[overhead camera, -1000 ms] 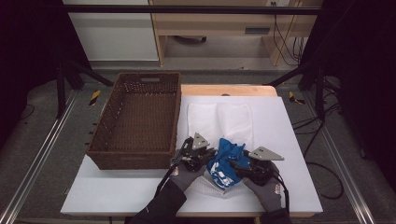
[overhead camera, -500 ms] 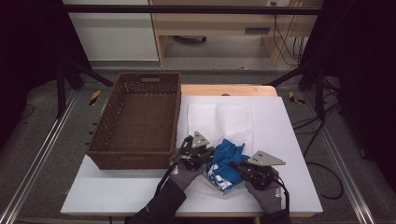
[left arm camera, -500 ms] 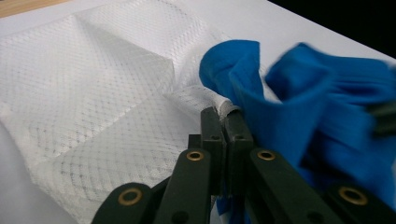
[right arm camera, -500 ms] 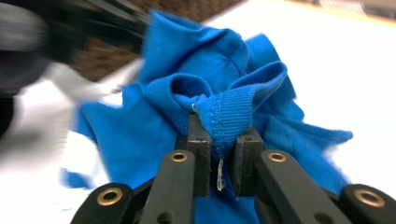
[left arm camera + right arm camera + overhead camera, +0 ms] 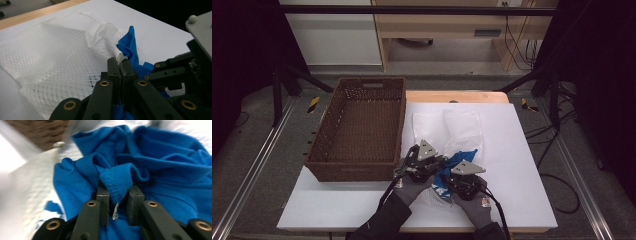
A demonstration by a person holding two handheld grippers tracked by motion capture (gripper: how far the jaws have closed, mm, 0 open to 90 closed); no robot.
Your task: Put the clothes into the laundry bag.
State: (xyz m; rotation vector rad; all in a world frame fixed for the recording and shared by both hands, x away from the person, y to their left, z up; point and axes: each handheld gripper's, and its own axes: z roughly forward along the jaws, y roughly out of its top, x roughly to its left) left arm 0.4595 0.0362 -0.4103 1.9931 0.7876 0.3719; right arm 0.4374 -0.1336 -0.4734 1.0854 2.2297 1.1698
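Observation:
A white mesh bag point(image 5: 462, 125) lies flat on the white table point(image 5: 512, 150). Crumpled blue cloth point(image 5: 460, 157) sits at its near end, between my two grippers. My left gripper point(image 5: 432, 162) is shut on a bunched edge of the mesh bag point(image 5: 110, 47), with the blue cloth point(image 5: 130, 47) just beyond its tips point(image 5: 119, 62). My right gripper point(image 5: 457, 177) is close beside it. A hemmed fold of the blue cloth point(image 5: 117, 180) is pinched between its jaws point(image 5: 117, 191). These jaws have just been closing on the fold, then eased slightly wider.
An empty brown wicker basket point(image 5: 357, 130) stands at the table's left, just beside the left gripper. The right gripper's body point(image 5: 192, 62) fills the right side of the left gripper view. A wooden strip point(image 5: 457, 95) runs along the table's far edge.
My right gripper has moved left, up against the left gripper, and its jaws have closed on the blue cloth. The cloth is more bunched and shows less. The left gripper has stayed put.

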